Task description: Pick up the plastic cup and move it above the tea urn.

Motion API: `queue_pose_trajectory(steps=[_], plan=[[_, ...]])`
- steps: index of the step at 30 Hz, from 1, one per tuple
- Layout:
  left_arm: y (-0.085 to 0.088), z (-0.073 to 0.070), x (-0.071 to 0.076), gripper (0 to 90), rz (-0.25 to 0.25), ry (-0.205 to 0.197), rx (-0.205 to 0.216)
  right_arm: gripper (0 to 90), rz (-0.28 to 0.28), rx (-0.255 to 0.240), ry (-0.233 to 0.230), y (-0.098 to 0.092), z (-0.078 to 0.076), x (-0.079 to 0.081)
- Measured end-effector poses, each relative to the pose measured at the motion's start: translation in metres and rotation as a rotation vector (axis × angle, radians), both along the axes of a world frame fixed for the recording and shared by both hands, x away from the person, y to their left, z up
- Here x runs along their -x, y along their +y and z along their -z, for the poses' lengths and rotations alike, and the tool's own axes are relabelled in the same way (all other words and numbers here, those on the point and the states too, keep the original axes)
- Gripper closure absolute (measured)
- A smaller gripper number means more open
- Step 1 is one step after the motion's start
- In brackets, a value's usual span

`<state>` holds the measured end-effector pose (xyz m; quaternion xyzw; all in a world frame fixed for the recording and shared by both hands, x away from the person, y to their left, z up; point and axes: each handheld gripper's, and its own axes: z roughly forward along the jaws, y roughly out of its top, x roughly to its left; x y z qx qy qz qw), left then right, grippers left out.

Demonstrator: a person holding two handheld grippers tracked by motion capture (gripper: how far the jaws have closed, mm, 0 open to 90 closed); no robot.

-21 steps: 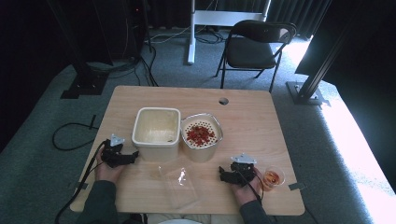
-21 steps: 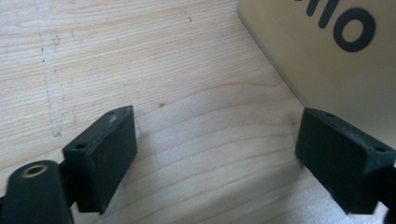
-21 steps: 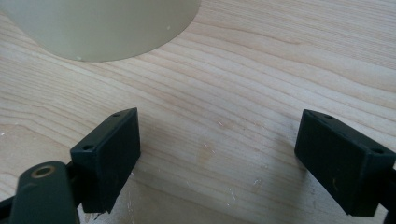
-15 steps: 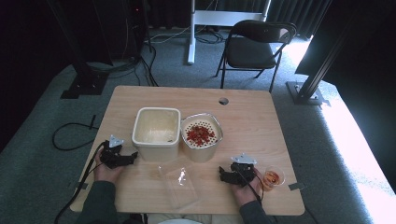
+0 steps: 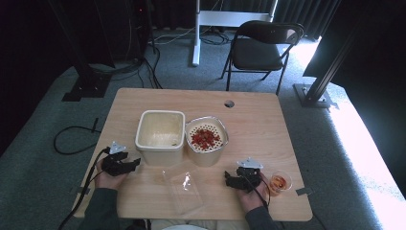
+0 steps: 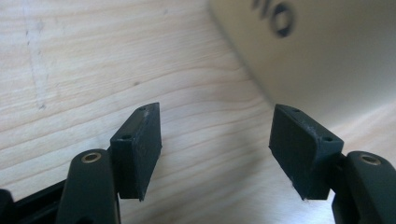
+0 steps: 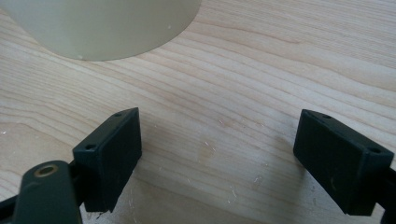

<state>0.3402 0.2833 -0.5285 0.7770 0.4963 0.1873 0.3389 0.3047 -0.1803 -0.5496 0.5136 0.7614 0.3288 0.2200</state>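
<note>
A cream square tub and a round cream pot with a perforated insert holding red pieces stand side by side mid-table. My left gripper rests on the table just left of the tub, jaws open and empty. In the left gripper view, the left gripper faces bare wood, with the tub wall at upper right. My right gripper lies right of the pot's front and points left, open. The right gripper has nothing between its jaws, and the pot base sits ahead.
A clear plastic lid lies on the wooden table near the front edge between the hands. A small clear cup with orange contents stands just right of the right hand. A folding chair stands beyond the table.
</note>
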Motion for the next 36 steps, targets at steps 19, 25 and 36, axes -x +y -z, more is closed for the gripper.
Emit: queue_pose_trajectory(steps=[19,25,36], plan=[[-0.050,-0.044,0.035,37.2,0.159,-0.103,-0.043,14.7,0.000,0.000,0.000,0.000,0.000,0.000],[-0.051,-0.048,0.043,41.1,0.177,-0.108,-0.022,14.7,0.000,0.000,0.000,0.000,0.000,0.000],[-0.089,-0.054,0.045,49.6,0.337,-0.101,-0.029,14.7,0.000,0.000,0.000,0.000,0.000,0.000]])
